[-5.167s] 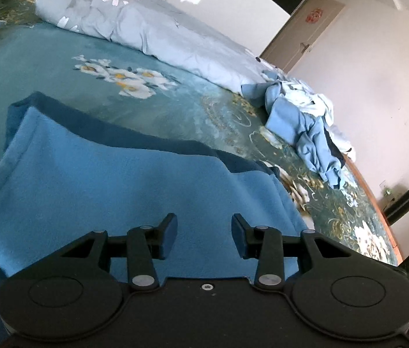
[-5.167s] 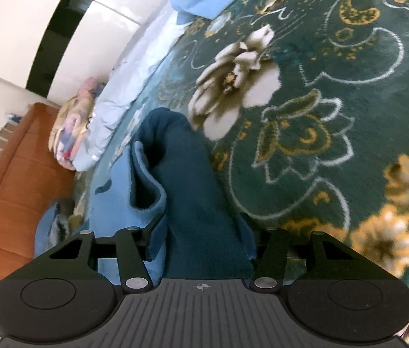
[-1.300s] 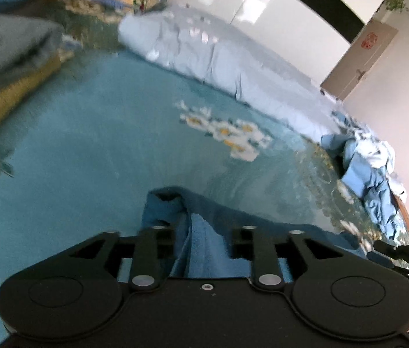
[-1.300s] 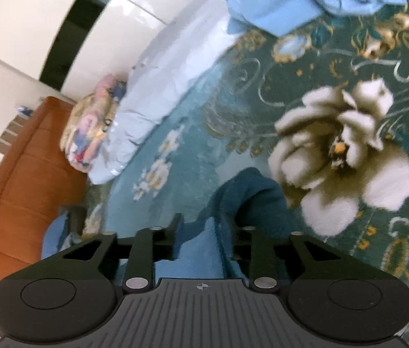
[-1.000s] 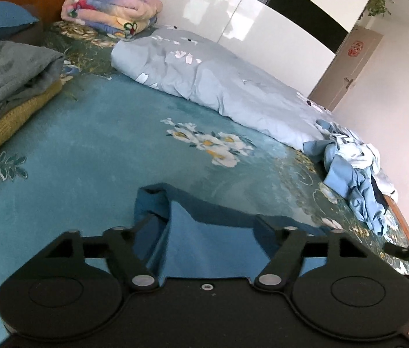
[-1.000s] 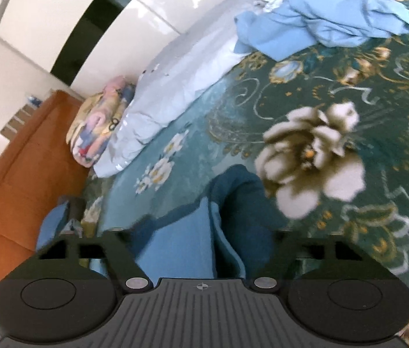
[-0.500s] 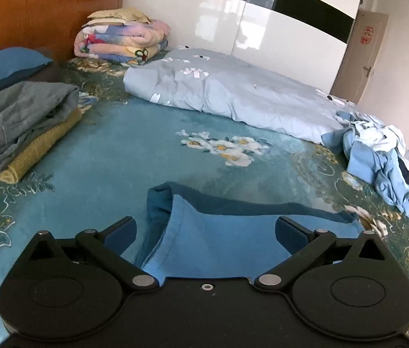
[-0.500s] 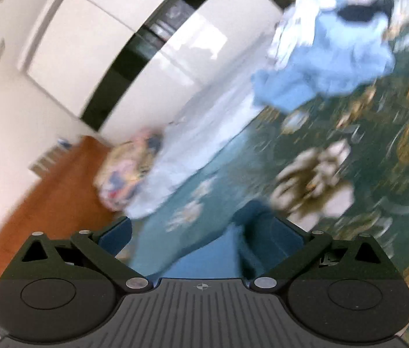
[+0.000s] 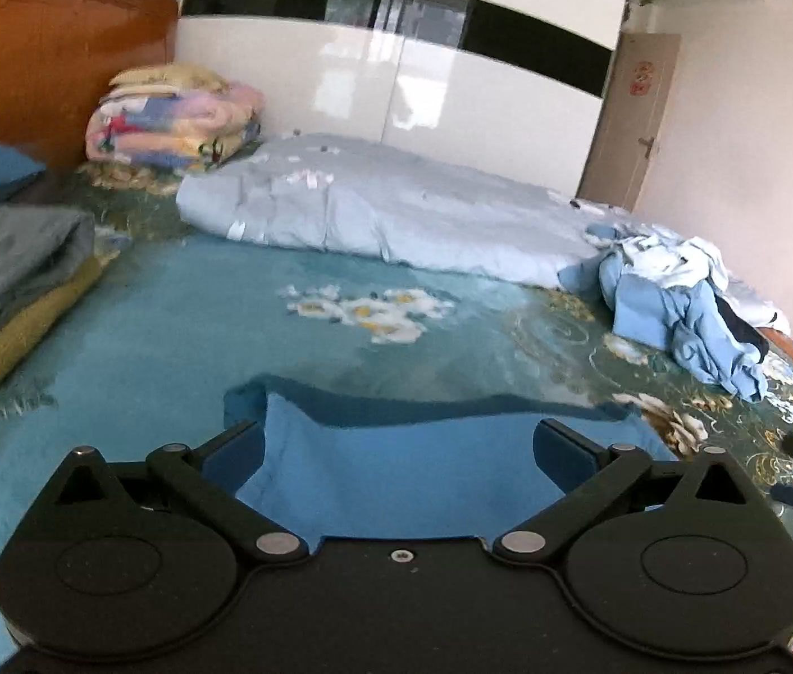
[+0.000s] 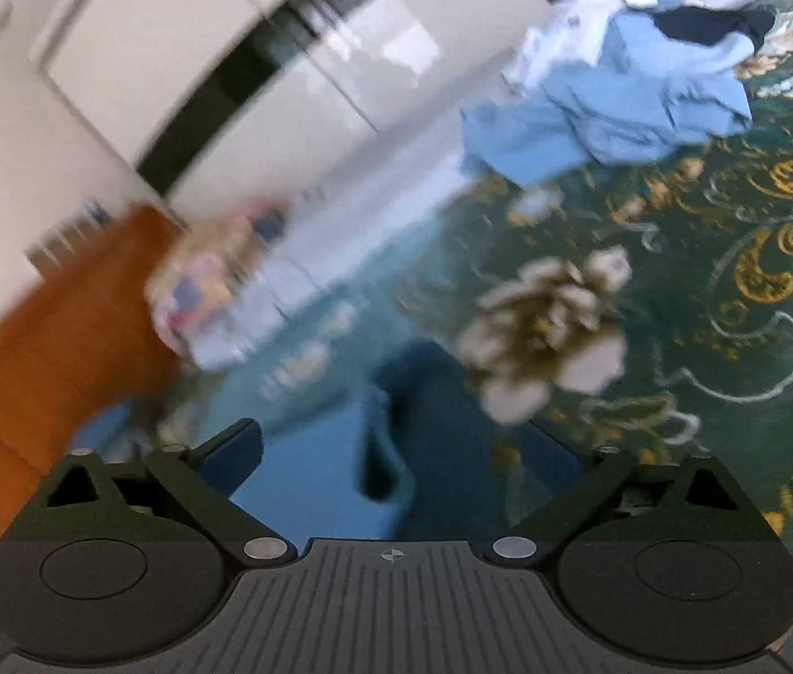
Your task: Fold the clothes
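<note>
Two views. Left wrist view: the left gripper [image 9: 396, 443] has its jaws spread wide and released, with the folded blue garment [image 9: 396, 477] lying flat on the floral bedspread [image 9: 172, 337] between and just beyond the fingers, untouched. No writing is readable.

Right wrist view, blurred: the right gripper [image 10: 402, 449] jaws are closing but grasp nothing; the blue garment [image 10: 424, 449] lies between them.
</note>
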Tool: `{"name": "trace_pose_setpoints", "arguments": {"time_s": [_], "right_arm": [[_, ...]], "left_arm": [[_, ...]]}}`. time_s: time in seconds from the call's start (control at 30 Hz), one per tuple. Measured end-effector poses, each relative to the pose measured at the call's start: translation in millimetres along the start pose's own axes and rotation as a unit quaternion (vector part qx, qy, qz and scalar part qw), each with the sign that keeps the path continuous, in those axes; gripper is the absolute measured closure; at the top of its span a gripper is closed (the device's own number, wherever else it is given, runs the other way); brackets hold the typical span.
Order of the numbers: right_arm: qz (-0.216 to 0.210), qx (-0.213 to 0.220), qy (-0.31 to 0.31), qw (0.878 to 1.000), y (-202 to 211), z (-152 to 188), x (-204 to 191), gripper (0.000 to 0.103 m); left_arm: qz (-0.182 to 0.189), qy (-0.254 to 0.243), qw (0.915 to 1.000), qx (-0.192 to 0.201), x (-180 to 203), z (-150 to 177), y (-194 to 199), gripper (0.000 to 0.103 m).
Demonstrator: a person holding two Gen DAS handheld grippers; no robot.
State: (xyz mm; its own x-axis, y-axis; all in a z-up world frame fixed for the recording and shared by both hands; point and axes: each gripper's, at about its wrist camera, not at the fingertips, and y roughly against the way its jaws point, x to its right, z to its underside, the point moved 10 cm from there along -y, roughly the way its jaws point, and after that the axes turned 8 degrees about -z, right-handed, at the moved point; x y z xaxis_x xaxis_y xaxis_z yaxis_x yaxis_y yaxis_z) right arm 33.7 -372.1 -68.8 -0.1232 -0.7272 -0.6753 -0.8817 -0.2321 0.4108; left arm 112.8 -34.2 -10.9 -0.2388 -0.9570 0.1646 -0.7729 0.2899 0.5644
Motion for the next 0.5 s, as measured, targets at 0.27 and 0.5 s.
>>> {"name": "trace_pose_setpoints", "arguments": {"time_s": [0.27, 0.5], "right_arm": [[0.032, -0.079, 0.011, 0.996, -35.7, 25.1, 36.2, 0.016], [-0.021, -0.089, -0.031, 0.995, -52.1, 20.2, 39.3, 0.034]], "left_arm": [[0.037, 0.021, 0.9951, -0.09, 17.1, 22.0, -23.8, 0.018], [0.084, 0.055, 0.9849, -0.141, 33.4, 35.4, -42.7, 0.079]]}}
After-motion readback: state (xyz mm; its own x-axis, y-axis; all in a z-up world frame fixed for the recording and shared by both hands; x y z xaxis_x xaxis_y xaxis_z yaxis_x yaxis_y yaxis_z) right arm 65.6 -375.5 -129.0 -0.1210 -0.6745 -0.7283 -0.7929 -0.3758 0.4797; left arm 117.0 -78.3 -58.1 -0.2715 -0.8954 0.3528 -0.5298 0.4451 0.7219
